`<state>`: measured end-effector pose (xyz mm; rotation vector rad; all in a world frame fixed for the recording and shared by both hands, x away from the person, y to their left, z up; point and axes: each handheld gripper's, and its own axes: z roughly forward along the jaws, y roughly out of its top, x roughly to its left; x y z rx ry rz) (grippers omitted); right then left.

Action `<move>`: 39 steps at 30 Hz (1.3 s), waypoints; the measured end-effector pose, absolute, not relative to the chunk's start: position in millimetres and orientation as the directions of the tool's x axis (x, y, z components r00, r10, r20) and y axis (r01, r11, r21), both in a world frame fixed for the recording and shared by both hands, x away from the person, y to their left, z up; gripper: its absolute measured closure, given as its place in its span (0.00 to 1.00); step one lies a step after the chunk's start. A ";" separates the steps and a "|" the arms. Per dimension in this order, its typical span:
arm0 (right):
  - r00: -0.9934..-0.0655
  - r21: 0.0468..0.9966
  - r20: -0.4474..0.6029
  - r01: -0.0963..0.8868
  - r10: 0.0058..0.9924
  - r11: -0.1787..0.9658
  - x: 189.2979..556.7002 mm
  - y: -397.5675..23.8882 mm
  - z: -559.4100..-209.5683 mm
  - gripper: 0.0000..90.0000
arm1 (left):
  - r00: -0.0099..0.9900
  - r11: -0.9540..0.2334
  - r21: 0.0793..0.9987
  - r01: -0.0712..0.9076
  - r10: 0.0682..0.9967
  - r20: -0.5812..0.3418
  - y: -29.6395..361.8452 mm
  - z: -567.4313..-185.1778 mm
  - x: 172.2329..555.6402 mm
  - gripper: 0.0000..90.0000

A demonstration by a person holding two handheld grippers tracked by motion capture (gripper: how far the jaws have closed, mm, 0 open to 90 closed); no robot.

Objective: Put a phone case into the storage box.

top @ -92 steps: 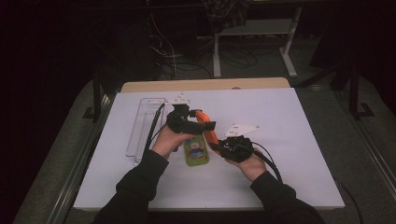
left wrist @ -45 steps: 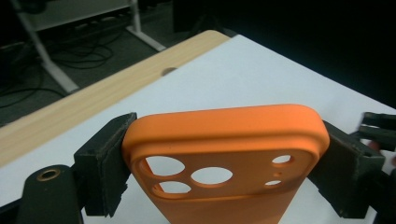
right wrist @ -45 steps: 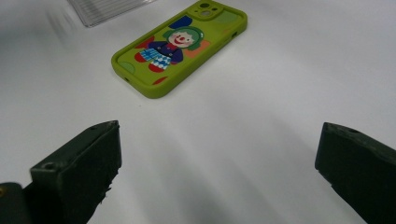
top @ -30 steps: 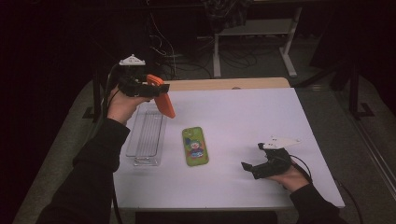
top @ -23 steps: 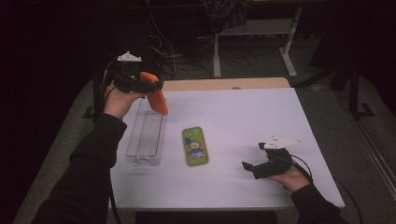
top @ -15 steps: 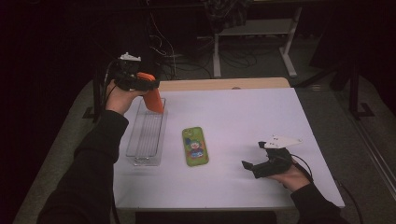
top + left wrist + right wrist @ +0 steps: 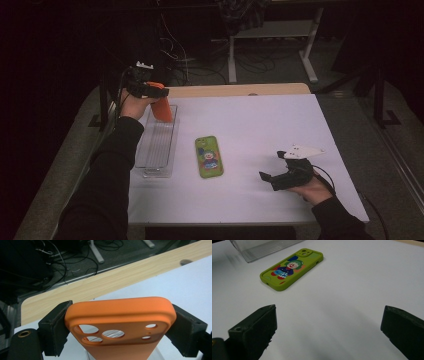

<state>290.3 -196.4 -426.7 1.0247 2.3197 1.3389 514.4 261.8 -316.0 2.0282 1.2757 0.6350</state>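
The left hand-held gripper has its two black jaws pinching an orange soft-plastic phone case by its long edges; the left gripper view shows the pads pressed against both sides of the case, camera cut-outs facing the lens, with a ribbed clear surface visible through the holes. In the high view the case hangs tilted over the far end of the clear ribbed plastic tray, which lies lengthwise at about nine o'clock from the counter's middle; whether the case's lower edge already touches the tray I cannot tell. The job in hand looks like setting the orange case into that tray, and judged from this it is well along: the case is gripped and brought over the tray, while lowering it, laying it flat and letting go are left. A green phone case printed with a clown figure lies flat on the white counter just beside the tray, toward the centre, untouched; it may be next. The right hand-held gripper rests at about four o'clock, jaws spread wide with nothing between them, pointing toward the green case and well apart from it.
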 end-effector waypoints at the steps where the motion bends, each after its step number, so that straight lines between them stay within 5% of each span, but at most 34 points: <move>1: -0.712 0.838 0.108 0.440 0.694 0.322 290.2 -196.6 -426.6 0.00 | 0.407 -0.314 0.737 0.599 0.912 0.058 261.8 -317.3 515.5 0.16; 39: -0.718 0.844 0.102 0.429 0.688 0.322 290.0 -197.3 -426.6 0.00 | 0.355 -0.289 0.757 0.586 0.931 0.081 250.9 -349.2 528.7 0.12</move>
